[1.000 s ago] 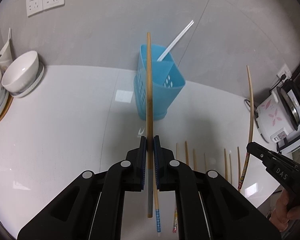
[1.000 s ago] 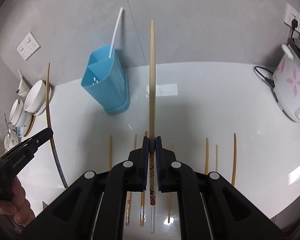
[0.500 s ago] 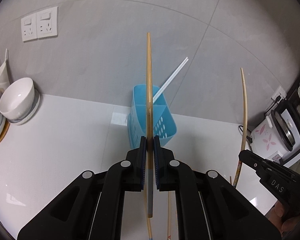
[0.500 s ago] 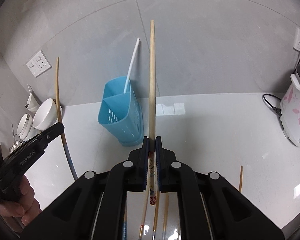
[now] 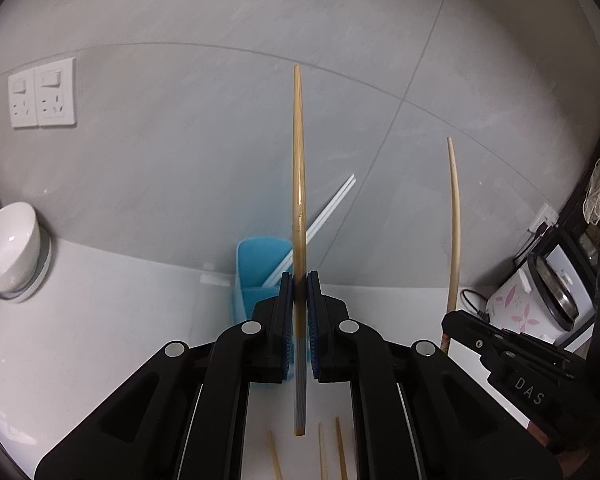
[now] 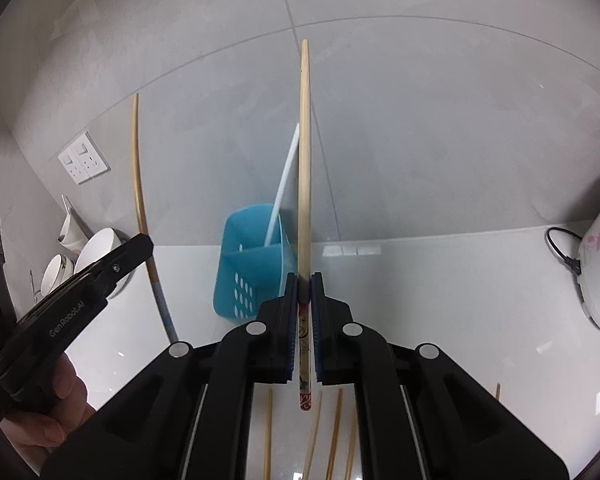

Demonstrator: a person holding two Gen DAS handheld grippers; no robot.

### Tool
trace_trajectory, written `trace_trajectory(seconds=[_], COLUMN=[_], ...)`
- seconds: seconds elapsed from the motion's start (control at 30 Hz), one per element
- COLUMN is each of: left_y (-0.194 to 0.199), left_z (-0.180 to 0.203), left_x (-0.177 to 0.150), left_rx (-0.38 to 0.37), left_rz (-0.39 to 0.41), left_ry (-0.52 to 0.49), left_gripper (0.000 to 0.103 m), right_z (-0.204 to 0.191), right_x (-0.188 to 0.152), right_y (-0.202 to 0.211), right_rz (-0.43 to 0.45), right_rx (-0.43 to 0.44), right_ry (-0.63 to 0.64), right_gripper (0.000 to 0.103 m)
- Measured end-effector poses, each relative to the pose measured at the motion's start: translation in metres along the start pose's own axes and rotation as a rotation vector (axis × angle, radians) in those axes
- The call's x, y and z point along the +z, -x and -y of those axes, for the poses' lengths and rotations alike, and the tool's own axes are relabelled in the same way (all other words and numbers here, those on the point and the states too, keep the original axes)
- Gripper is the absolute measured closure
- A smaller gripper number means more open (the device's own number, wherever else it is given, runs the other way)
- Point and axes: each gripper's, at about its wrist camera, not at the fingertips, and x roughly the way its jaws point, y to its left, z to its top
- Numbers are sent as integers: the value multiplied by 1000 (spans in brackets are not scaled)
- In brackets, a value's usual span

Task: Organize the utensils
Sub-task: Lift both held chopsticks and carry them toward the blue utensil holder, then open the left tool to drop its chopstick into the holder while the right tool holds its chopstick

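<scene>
The task looks to be in its early part: the blue caddy (image 6: 252,272) standing on the white surface (image 6: 440,292) near the wall holds only a white straw (image 6: 284,184), which leans up and out of its rear compartment, while several wooden chopsticks (image 6: 334,432) lie loose on the surface below the grippers, their full count hidden by the gripper bodies. Two more chopsticks are in hand and not yet stowed. The left hand-held gripper (image 5: 300,308) is clenched on a chopstick with a grey ribbed end (image 5: 299,240), and the right hand-held gripper (image 6: 304,308) is clenched on a chopstick with a red patterned end (image 6: 304,200); each pinches its stick in the lower part, leaving a short decorated butt hanging below the pads. Both sticks are held off the surface, on the near side of the caddy and apparently higher than its rim, with their long axes running straight forward along the fingers, narrow tips pointing up and away toward the grey tiled wall, butts toward the person. As I judge it, each stick must be turned to go down into a compartment, and then the loose ones gathered, so most of the work remains.
</scene>
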Motion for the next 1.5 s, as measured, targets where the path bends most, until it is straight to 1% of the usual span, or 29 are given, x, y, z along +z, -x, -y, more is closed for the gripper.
trace_trajectory(seconds=[0.1, 0.23, 0.53, 0.73, 0.83, 0.93, 1.1, 1.23, 1.4, 1.43, 1.5], left_y=[-11, -27, -63, -83, -90, -97, -105, -105, -98, -96, -93], left_z=[-1, -1, -8, -7, -9, -9, -13, -14, -10, -10, -12], left_x=[6, 10, 5, -6, -13, -18, -26, -27, -22, -21, -20], left_rx=[-21, -32, -39, -50, -65, -58, -55, -44, -30, -16, 4], left_rz=[18, 38, 75, 92, 86, 72, 49, 36, 17, 11, -9], left_ry=[7, -7, -16, -61, -76, -91, -90, -114, -110, -113, -106], left_gripper=[96, 96, 96, 96, 96, 96, 96, 96, 94, 92, 83], right_z=[0, 0, 8, 13, 16, 16, 17, 12, 9, 8, 7], right_x=[9, 15, 18, 17, 14, 13, 9, 9, 8, 9, 11], right_y=[-7, -18, -53, -64, -69, -75, -79, -79, -76, -74, -72], right_rz=[41, 78, 66, 64, 55, 39, 24, 17, 8, 9, 11], right_rx=[20, 23, 37, 38, 41, 37, 43, 46, 52, 53, 57], right_ry=[-9, -1, -31, -36, -38, -26, -34, -18, 0, 4, 6], right_gripper=[97, 97, 97, 97, 97, 97, 97, 97, 97, 97, 97])
